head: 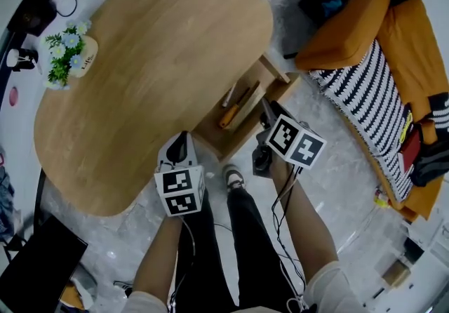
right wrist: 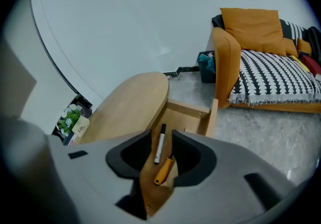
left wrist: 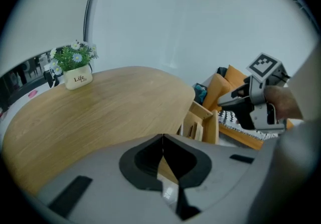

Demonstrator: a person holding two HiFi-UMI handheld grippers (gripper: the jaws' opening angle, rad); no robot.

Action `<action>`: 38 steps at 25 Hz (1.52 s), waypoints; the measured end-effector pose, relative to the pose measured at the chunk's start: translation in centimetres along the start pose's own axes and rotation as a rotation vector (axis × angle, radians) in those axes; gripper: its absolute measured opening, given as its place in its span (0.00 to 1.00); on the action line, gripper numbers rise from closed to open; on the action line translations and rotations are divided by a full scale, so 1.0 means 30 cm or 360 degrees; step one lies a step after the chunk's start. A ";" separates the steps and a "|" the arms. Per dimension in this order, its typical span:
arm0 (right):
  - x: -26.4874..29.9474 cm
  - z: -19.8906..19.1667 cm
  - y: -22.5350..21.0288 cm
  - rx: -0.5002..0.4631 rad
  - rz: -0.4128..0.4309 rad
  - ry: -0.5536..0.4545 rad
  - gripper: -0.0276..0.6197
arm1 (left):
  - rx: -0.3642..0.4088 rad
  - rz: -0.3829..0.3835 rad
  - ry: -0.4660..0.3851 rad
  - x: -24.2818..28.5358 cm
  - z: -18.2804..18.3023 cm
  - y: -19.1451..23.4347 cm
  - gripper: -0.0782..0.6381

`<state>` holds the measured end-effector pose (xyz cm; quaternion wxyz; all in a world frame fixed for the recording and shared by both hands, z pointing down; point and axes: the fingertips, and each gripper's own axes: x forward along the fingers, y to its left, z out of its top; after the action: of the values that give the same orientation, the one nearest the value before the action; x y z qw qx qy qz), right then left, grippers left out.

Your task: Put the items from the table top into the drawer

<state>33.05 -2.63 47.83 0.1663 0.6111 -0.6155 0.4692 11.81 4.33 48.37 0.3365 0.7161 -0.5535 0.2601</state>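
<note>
Hanging over the open drawer (right wrist: pixel 207 117), the right gripper (right wrist: pixel 161 137) has its jaws apart and empty. A marker (right wrist: pixel 160 143) and an orange-handled tool (right wrist: pixel 164 170) lie inside the drawer. The left gripper (left wrist: pixel 163 140) is clenched on nothing at the edge of the wooden table (left wrist: pixel 100 112).

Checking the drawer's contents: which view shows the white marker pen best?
The right gripper view: the black-capped white marker pen lies full-length in the open wooden drawer. The head view shows it small; the left gripper view shows only the drawer's side.
</note>
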 end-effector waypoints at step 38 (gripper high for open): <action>-1.300 0.570 0.192 -0.0755 0.0186 -0.0593 0.03 | 0.0008 0.0167 -0.0752 -1.152 0.818 -0.418 0.12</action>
<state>41.85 6.19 6.70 0.1612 0.5943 -0.7619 0.2010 15.24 8.80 4.52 0.1819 0.7281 -0.6527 0.1040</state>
